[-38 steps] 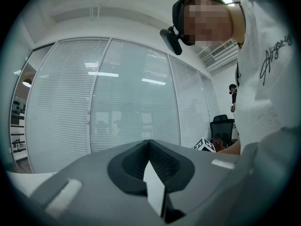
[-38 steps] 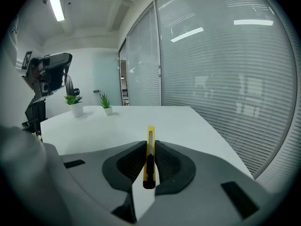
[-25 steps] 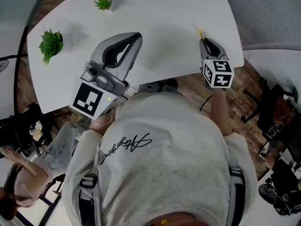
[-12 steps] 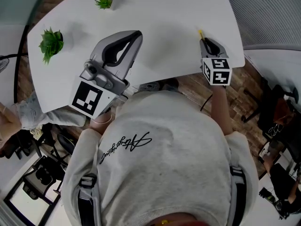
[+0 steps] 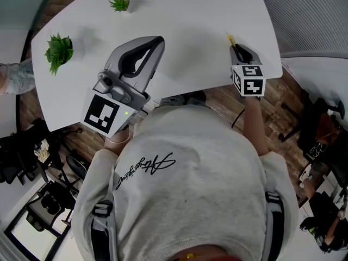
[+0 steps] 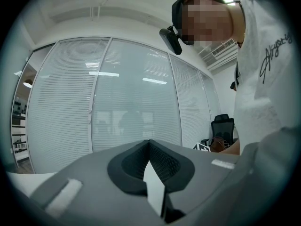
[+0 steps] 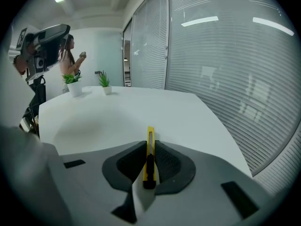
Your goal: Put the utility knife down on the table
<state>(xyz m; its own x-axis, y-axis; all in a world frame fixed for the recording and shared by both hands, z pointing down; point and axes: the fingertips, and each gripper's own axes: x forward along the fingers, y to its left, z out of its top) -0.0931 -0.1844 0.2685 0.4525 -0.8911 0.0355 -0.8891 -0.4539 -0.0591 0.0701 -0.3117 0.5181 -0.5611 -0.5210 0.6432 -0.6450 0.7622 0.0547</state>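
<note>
A yellow utility knife [image 7: 150, 147] with a black slider sits clamped between the jaws of my right gripper [image 7: 150, 145], its tip poking out past them over the white table [image 7: 141, 112]. In the head view the same right gripper [image 5: 235, 45] hangs over the table's near right edge, with the knife's yellow tip [image 5: 231, 39] showing ahead of it. My left gripper [image 5: 152, 43] is held level above the table's near middle; its jaws meet with nothing between them. In the left gripper view the left gripper [image 6: 149, 147] faces the blinds, away from the knife.
Two small potted plants [image 5: 58, 50] [image 5: 119, 4] stand at the table's far left. A glass wall with blinds [image 7: 225, 69] runs along the right. Office chairs [image 5: 321, 118] stand on the wooden floor beside the table. Another person [image 7: 70, 55] stands beyond the plants.
The right gripper has tilted slightly, its marker cube shifting a little; the knife stays in its jaws. The left gripper has not moved. A person at the left edge has moved.
</note>
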